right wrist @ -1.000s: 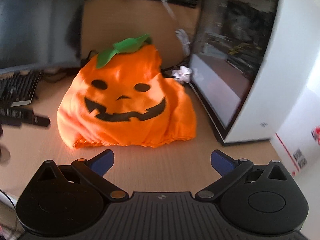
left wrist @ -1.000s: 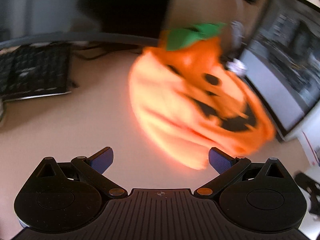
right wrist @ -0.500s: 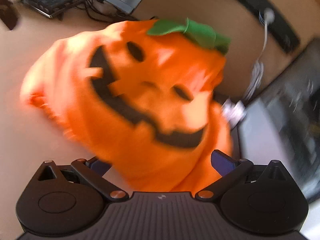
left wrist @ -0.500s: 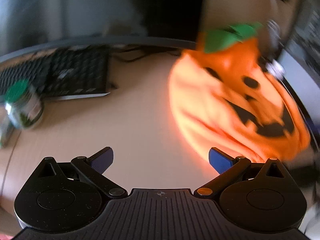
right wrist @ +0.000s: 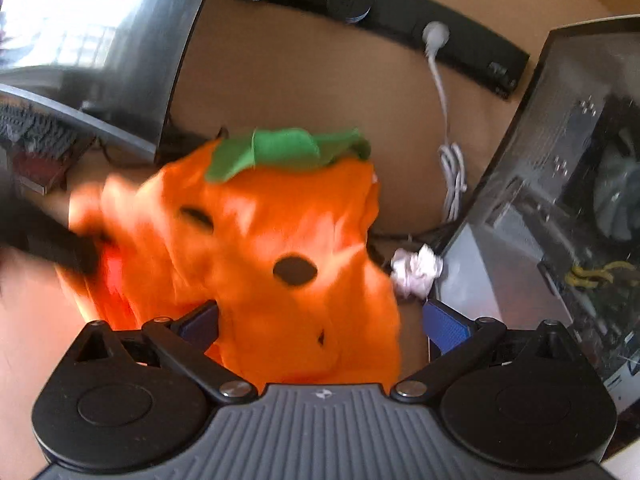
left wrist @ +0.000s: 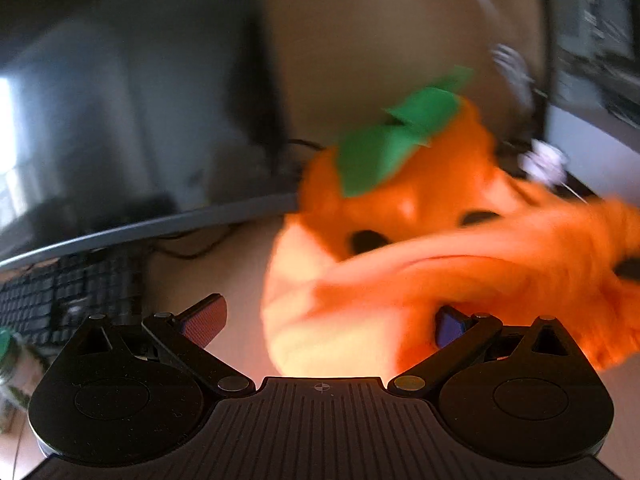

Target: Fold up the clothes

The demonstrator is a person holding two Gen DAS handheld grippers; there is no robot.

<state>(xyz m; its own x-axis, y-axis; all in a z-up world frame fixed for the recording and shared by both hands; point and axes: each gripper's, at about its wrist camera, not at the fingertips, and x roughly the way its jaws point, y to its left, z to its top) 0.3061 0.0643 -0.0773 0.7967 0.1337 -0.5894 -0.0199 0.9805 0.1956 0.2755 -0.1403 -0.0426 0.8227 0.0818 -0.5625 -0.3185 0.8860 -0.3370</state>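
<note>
Fold barely started; pumpkin costume [right wrist: 280, 248] bunched on table [left wrist: 224, 264]; left gripper [left wrist: 326, 320] and right gripper [right wrist: 320, 320] fingers spread around cloth; nothing pinched.

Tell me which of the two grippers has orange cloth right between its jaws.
The right gripper: the pumpkin costume fills its open gap. The left gripper mostly frames bare desk.

The costume [right wrist: 280, 240] is an orange fleece pumpkin with a green felt leaf [right wrist: 280, 150] on top and black eye patches [right wrist: 295, 270]; it stands bunched and rumpled on the counter [left wrist: 224, 264], blurred; in the left view its near folds [left wrist: 440, 272] bulge forward, pale orange low down.
</note>
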